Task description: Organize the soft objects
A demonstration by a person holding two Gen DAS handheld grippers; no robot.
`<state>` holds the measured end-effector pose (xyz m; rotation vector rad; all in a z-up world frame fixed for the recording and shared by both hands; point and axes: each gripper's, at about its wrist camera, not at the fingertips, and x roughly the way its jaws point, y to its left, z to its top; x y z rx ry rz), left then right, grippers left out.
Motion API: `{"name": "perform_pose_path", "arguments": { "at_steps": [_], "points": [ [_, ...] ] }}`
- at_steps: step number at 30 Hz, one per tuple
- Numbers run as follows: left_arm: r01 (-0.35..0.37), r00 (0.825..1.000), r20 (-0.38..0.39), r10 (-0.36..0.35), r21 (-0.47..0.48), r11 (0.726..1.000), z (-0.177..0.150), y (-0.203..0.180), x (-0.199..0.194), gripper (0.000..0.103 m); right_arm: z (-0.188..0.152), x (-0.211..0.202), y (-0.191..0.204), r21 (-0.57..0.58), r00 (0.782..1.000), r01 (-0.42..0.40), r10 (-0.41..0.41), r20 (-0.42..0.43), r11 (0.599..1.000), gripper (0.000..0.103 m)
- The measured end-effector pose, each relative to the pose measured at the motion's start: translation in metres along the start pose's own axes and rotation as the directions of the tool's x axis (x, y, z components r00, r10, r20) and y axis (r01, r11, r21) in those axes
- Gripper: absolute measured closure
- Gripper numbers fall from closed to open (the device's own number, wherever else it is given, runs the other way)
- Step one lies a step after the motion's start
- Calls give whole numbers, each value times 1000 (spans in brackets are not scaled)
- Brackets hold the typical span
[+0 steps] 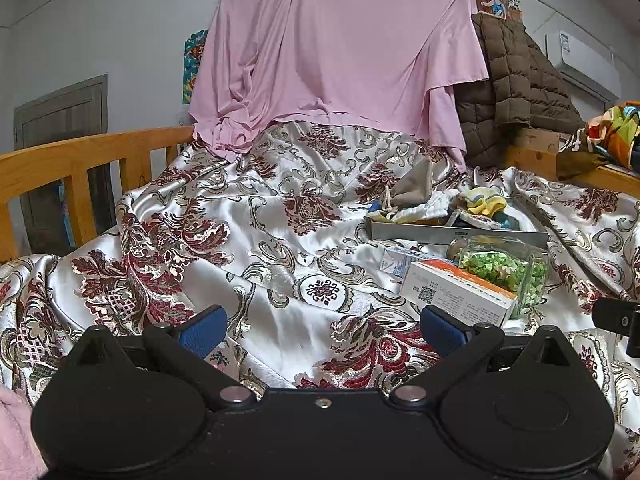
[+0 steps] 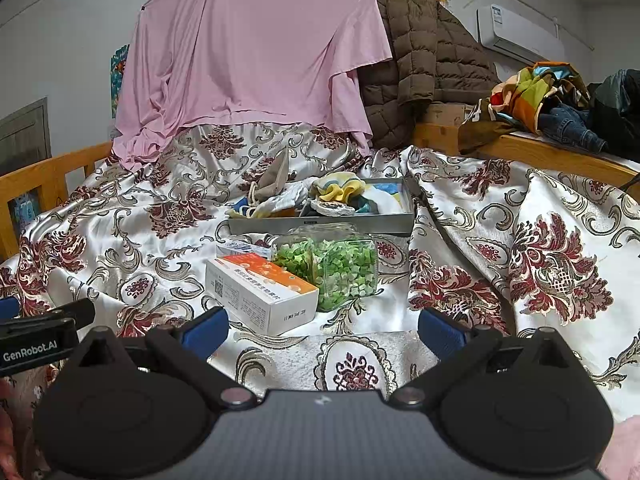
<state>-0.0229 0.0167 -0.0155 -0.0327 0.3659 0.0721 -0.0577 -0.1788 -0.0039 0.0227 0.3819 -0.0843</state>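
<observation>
A grey tray (image 2: 320,225) (image 1: 456,235) lies on the satin bedspread, filled with small soft items: a yellow and white cloth (image 2: 340,188) (image 1: 486,200), white socks (image 2: 280,198) (image 1: 424,210) and a grey drawstring pouch (image 2: 272,180) (image 1: 414,186). My left gripper (image 1: 322,330) is open over bare bedspread, left of the tray, holding nothing. My right gripper (image 2: 322,330) is open too, nearer than the box and jar, with nothing between its fingers.
A white and orange box (image 2: 260,290) (image 1: 456,292) and a glass jar of green pieces (image 2: 332,268) (image 1: 504,268) lie in front of the tray. A pink sheet (image 1: 332,48), a brown quilted jacket (image 2: 424,60) and a wooden bed rail (image 1: 80,160) border the bed.
</observation>
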Motion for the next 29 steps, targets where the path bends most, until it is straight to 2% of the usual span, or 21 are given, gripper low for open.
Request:
{"name": "perform_pose_path", "arguments": {
  "at_steps": [6,11,15,29],
  "points": [
    [-80,996,-29,82,48,996,3,0,5,1,-1,0,0,0,1000,0,0,0,1000,0],
    [-50,997,-54,51,26,998,5,1,5,1,-1,0,0,2,1000,1,-1,-2,1000,0],
    [-31,998,-55,33,46,998,6,-4,3,1,-2,0,0,2,1000,1,-1,-2,1000,0],
    [-26,997,-75,30,61,998,8,-8,6,1,-1,0,0,1,1000,1,-1,-4,1000,0]
  ]
}}
